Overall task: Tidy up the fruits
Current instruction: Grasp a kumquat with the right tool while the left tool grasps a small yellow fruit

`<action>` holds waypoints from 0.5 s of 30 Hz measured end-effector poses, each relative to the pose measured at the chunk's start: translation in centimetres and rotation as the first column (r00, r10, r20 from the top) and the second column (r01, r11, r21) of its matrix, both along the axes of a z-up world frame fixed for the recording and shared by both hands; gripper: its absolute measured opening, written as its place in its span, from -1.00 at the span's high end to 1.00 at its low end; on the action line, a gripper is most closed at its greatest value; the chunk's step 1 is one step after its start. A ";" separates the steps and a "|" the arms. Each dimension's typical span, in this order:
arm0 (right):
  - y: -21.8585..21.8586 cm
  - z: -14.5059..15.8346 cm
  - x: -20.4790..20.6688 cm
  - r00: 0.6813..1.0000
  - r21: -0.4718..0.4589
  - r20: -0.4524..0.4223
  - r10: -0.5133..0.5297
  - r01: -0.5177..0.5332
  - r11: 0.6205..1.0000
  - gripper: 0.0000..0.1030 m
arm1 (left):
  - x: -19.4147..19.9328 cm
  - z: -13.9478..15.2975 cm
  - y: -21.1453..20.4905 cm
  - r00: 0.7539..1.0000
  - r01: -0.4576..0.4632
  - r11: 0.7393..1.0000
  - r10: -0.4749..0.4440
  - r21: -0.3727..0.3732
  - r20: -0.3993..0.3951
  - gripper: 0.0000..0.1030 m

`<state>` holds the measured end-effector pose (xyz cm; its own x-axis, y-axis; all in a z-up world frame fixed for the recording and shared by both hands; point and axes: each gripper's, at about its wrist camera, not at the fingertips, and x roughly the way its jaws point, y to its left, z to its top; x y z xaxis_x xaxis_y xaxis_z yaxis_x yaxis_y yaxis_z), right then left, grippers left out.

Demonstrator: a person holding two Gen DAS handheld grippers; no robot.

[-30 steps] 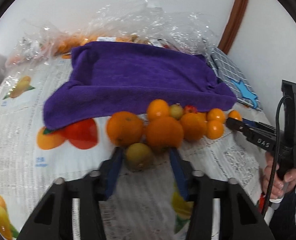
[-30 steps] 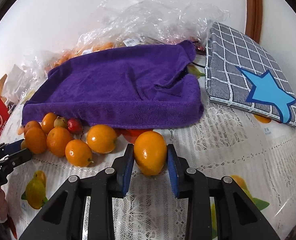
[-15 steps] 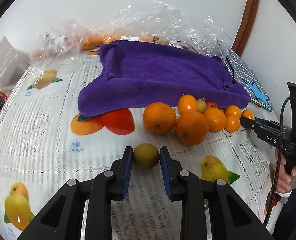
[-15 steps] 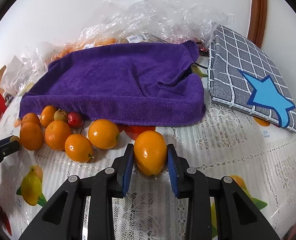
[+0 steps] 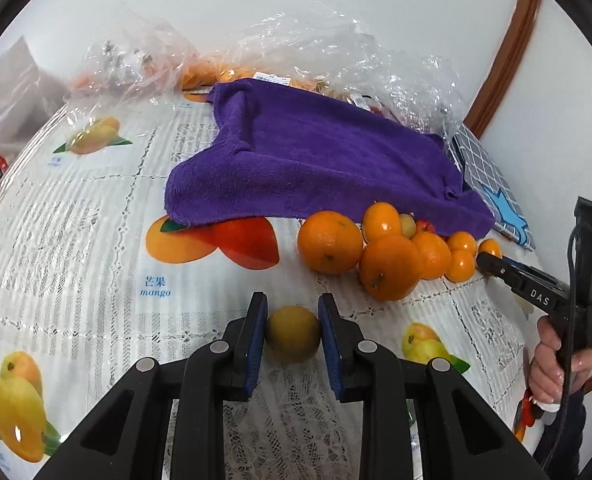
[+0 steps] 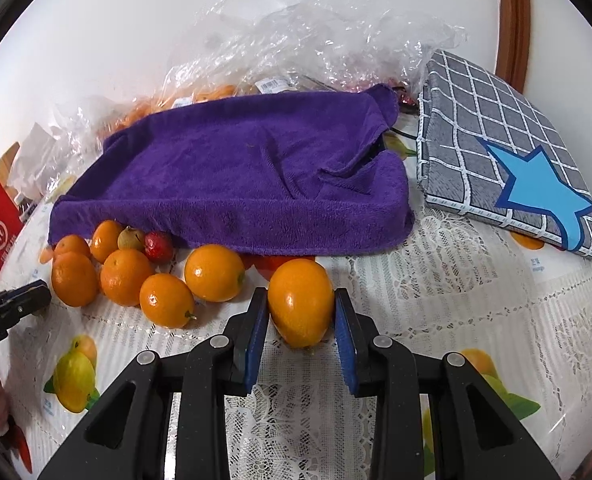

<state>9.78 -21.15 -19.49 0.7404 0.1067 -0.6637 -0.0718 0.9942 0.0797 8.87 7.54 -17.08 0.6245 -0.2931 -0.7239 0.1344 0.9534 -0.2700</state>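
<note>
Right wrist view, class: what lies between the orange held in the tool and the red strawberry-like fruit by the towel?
In the right wrist view, one loose orange lies between the held orange and the red fruit.

The tablecloth (image 5: 96, 240) on the bench reads "芒果 mango" (image 5: 155, 287) beside a printed fruit; the right hand-held gripper (image 5: 492, 261), far right, bears "DAS" (image 5: 540, 297).
</note>
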 end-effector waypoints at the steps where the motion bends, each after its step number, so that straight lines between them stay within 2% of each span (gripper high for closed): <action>1: 0.0 0.1 -0.1 1.000 0.004 0.006 0.001 -0.001 1.000 0.37 | 0.0 0.0 -0.1 1.000 0.000 1.000 0.000 0.008 0.001 0.51; 11: -1.3 0.5 -1.0 0.998 0.065 0.053 -0.041 0.037 0.997 0.37 | -1.2 0.4 0.6 0.999 -0.009 0.999 0.011 -0.040 0.042 0.51; 15: -1.4 0.6 -1.5 0.997 0.058 0.065 -0.048 0.044 0.997 0.37 | -1.4 0.7 0.8 0.998 -0.021 0.999 0.024 -0.050 0.061 0.51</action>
<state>8.27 -22.56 -18.85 0.7878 0.1076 -0.6065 -0.0331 0.9906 0.1328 7.45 8.35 -16.40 0.6741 -0.3125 -0.6693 0.1304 0.9422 -0.3086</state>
